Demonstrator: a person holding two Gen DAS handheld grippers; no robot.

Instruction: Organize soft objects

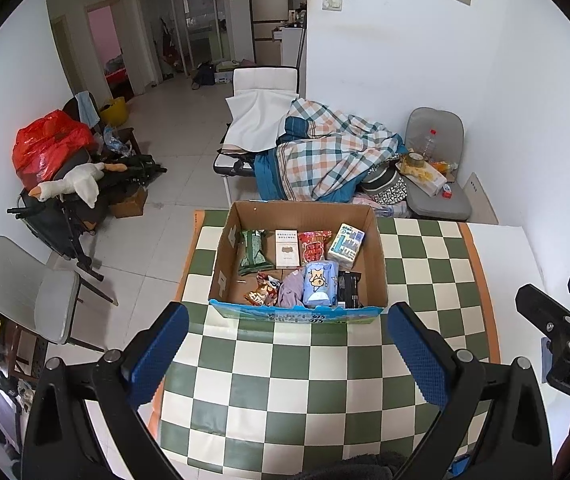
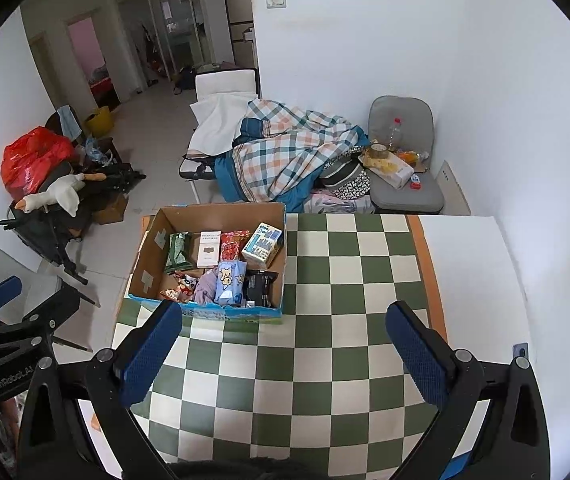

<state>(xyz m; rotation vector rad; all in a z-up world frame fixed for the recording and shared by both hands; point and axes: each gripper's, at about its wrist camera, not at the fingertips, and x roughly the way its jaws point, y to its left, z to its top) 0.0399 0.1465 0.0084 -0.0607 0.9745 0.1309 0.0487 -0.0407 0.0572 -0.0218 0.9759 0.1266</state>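
A cardboard box stands at the far edge of the green-and-white checked table. It holds several soft packs: a blue tissue pack, a purple cloth, a red snack bag, a green pack. My left gripper is open and empty, just short of the box's near wall. My right gripper is open and empty, over the table to the right of the box. The same blue tissue pack shows in the right wrist view.
Past the table are a cot with a plaid blanket, a grey chair with a bottle, and a cart with a red bag and plush goose. A grey chair stands left of the table. A white wall lies to the right.
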